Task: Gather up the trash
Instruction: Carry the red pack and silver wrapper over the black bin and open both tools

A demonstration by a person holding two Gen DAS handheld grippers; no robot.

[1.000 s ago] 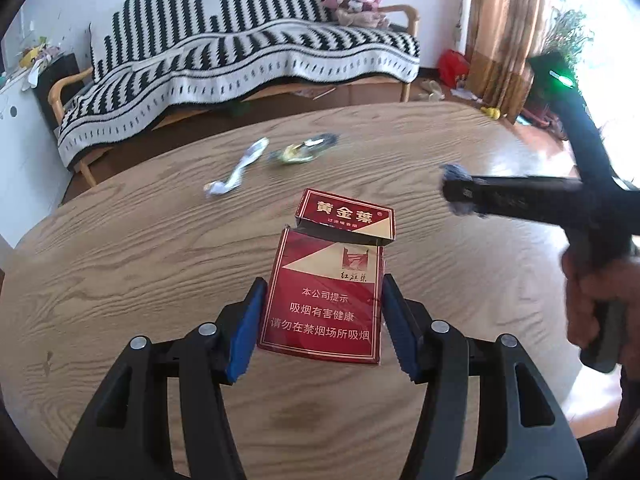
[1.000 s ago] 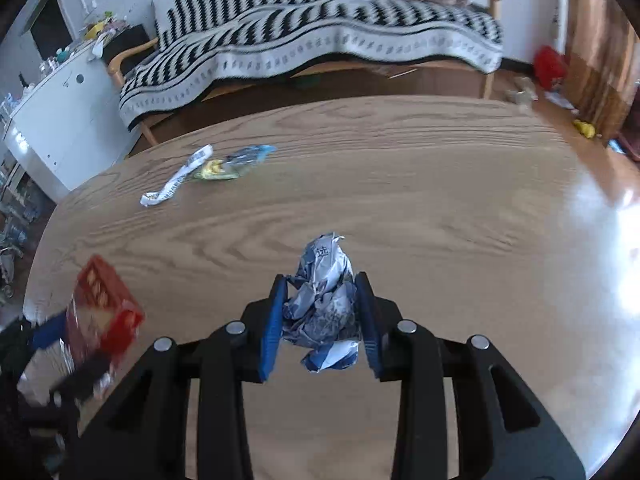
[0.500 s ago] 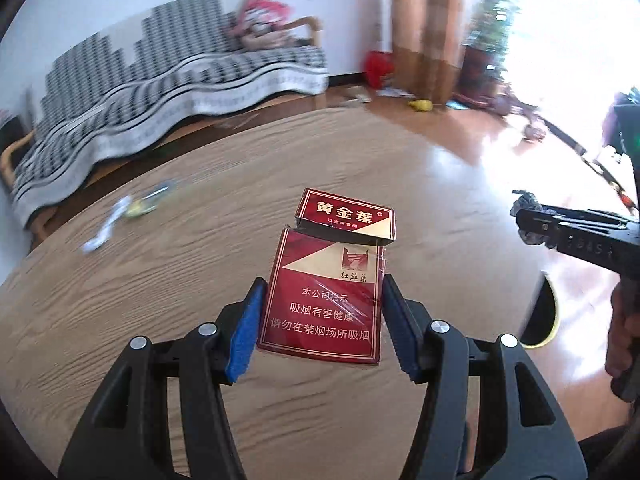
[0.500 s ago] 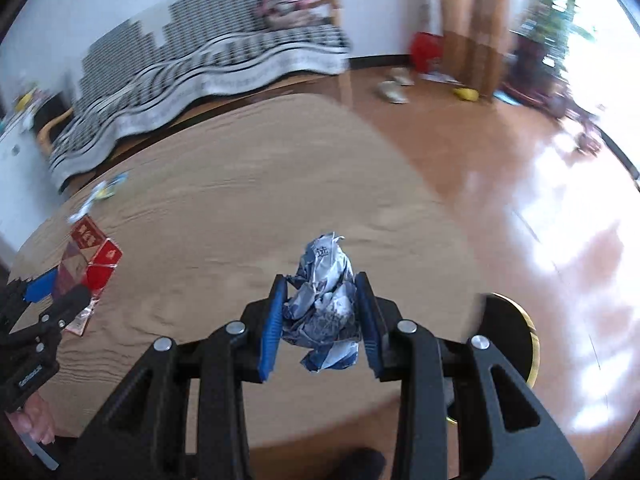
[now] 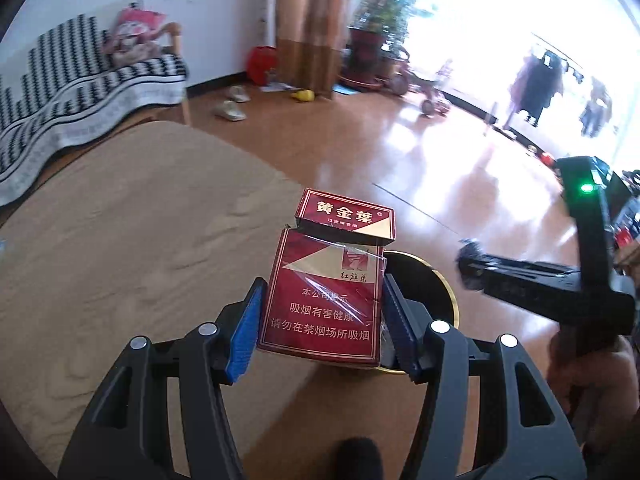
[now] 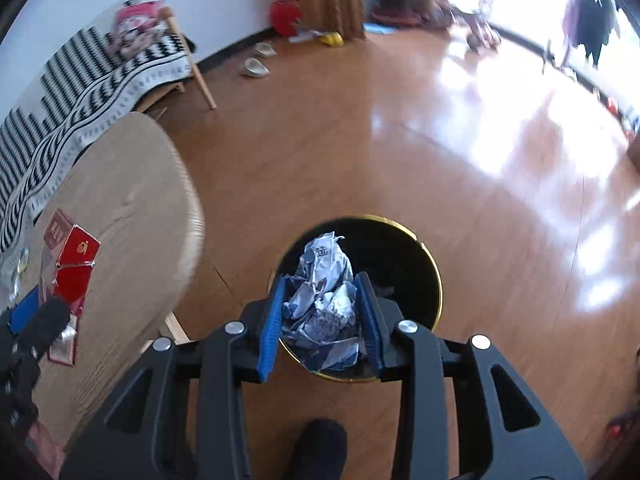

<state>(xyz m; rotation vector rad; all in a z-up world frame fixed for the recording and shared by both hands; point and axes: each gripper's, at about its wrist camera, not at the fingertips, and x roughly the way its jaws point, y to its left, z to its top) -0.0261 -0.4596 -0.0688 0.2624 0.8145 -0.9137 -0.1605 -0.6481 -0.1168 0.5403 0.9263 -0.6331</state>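
Observation:
My left gripper is shut on a red cigarette pack with its lid flipped open, held over the table's right edge, above a black bin with a gold rim. My right gripper is shut on a crumpled blue-and-white wrapper and holds it directly above the bin on the floor. The right gripper shows at the right of the left wrist view. The pack shows at the left of the right wrist view.
The round wooden table lies to the left of the bin. A striped sofa stands behind it. Slippers and a red object lie on the glossy wooden floor by the wall.
Both grippers have swung right, off the table toward the floor bin. The right gripper now holds the wrapper over the bin; the left holds the pack at the table's edge.

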